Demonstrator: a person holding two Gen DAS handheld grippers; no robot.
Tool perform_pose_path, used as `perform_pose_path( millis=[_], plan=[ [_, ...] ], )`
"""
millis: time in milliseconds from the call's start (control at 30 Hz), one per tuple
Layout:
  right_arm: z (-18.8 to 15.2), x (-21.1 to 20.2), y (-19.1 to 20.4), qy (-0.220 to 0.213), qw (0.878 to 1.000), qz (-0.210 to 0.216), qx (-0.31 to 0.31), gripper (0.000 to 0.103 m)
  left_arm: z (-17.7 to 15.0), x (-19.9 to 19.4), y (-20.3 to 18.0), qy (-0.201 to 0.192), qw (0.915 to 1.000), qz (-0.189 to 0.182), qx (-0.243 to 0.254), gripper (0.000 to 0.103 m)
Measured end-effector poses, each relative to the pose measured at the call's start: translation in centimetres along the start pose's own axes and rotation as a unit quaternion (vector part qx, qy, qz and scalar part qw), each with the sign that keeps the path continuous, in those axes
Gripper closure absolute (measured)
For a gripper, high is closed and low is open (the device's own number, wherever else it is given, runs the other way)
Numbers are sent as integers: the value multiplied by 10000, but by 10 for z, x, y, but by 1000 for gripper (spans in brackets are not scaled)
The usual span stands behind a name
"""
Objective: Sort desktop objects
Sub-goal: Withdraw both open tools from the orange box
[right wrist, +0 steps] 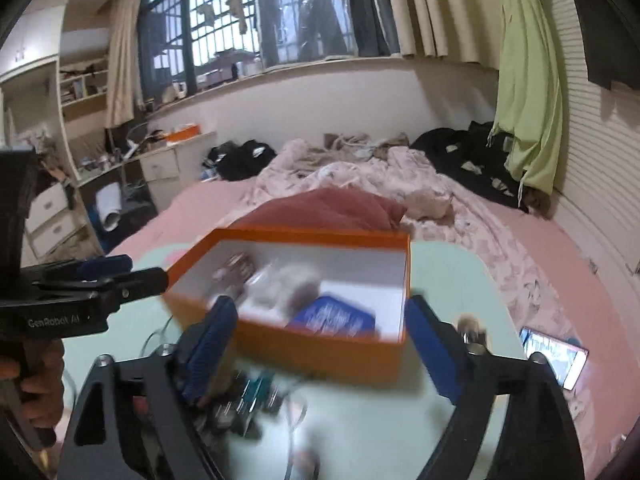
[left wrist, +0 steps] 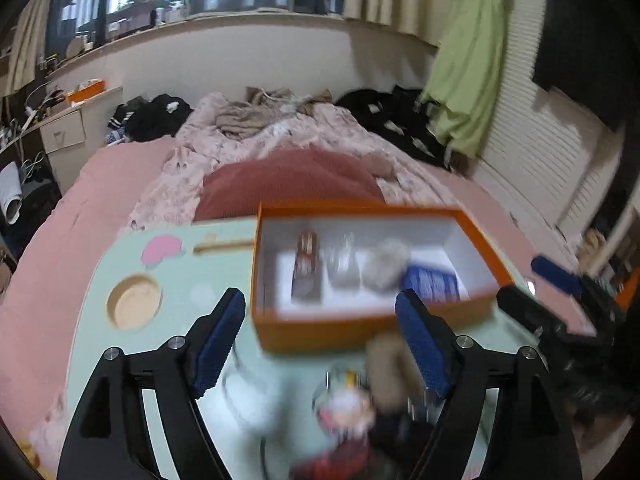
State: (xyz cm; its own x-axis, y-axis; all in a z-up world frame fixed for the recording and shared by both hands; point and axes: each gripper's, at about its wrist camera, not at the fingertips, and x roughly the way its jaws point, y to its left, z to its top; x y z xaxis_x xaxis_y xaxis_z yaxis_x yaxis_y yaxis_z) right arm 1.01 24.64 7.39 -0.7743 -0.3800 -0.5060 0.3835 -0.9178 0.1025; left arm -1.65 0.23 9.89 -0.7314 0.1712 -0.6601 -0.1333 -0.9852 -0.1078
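Note:
An orange box (left wrist: 360, 332) (right wrist: 320, 356) with a white inside stands on the pale green lap table (left wrist: 180, 312) (right wrist: 452, 272). In it lie a brown packet (left wrist: 306, 268), a clear item (left wrist: 340, 264), a grey fluffy ball (left wrist: 386, 266) (right wrist: 292, 284) and a blue pack (left wrist: 430, 284) (right wrist: 334, 318). My left gripper (left wrist: 320, 300) is open just before the box's near wall. A blurred brown fluffy charm (left wrist: 390, 368) and a round colourful trinket (left wrist: 344, 404) lie low between its fingers, untouched. My right gripper (right wrist: 320, 306) is open at the box's other near wall, above several small blurred items (right wrist: 240, 408).
The table sits on a pink bed with a red cushion (left wrist: 288, 180) behind the box. A round cup recess (left wrist: 134, 302) and a pink sticker (left wrist: 162, 250) mark the table's left side. A phone (right wrist: 556, 356) lies at its right edge. Each gripper shows in the other's view (left wrist: 532, 288) (right wrist: 120, 270).

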Motion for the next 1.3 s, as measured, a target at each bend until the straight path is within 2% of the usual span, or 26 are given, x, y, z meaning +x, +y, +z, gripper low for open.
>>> perform_pose_path(
  millis=[133, 267, 400, 433, 500, 600, 700, 1300],
  plan=[
    [-35, -17, 8, 612, 9975, -195, -308, 15, -50, -20, 5, 411, 9987, -43, 290, 25],
    [-70, -22, 9, 1089, 9939, 72, -156, 14, -88, -27, 7, 651, 9973, -55, 326, 25],
    [-92, -18, 12, 1338, 9893, -363, -457, 14, -110, -23, 2, 818, 9957, -35, 428, 25],
    [-97, -17, 11, 1382, 9885, -410, -465, 10, -114, -22, 1, 853, 9953, -23, 463, 25],
    [-102, -15, 5, 1347, 9890, -478, -392, 0, -119, -13, 0, 1009, 9937, 9, 484, 23],
    [-104, -13, 0, 1313, 9893, -523, -358, 0, -123, -7, -1, 997, 9938, 78, 492, 10],
    [-105, -14, -1, 1266, 9899, -522, -359, 0, -123, -5, 2, 1048, 9936, 177, 381, 1],
    [-106, -14, 0, 1259, 9900, -516, -364, 0, -126, -6, 2, 1033, 9938, 205, 347, 0]
  ],
)
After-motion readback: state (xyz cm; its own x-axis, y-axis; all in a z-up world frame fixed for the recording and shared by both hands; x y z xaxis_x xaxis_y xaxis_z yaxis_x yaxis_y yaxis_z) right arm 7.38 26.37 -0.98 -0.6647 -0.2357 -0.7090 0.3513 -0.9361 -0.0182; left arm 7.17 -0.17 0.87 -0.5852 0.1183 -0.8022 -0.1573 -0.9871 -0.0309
